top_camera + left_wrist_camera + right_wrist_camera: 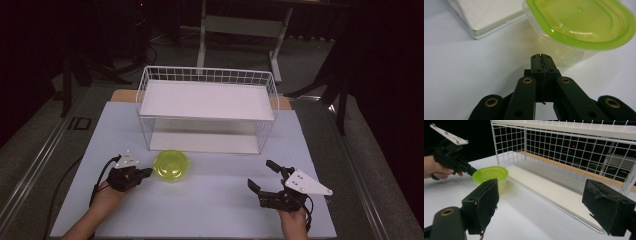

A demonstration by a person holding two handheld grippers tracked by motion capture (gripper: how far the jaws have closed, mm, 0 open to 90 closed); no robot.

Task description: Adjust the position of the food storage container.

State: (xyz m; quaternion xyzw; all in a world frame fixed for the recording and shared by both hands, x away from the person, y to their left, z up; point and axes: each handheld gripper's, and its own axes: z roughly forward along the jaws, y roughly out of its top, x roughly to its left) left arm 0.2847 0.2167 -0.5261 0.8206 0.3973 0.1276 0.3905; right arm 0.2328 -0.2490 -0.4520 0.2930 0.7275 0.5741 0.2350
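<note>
the wire shelf blocks the table's far half; the lidded tub sits just before it; bare table between the grippers.

A clear tub with a lime-green lid sits lower centre; the wire rack at upper centre is white, gridded, the table pale white, both grippers' jaws black
</note>
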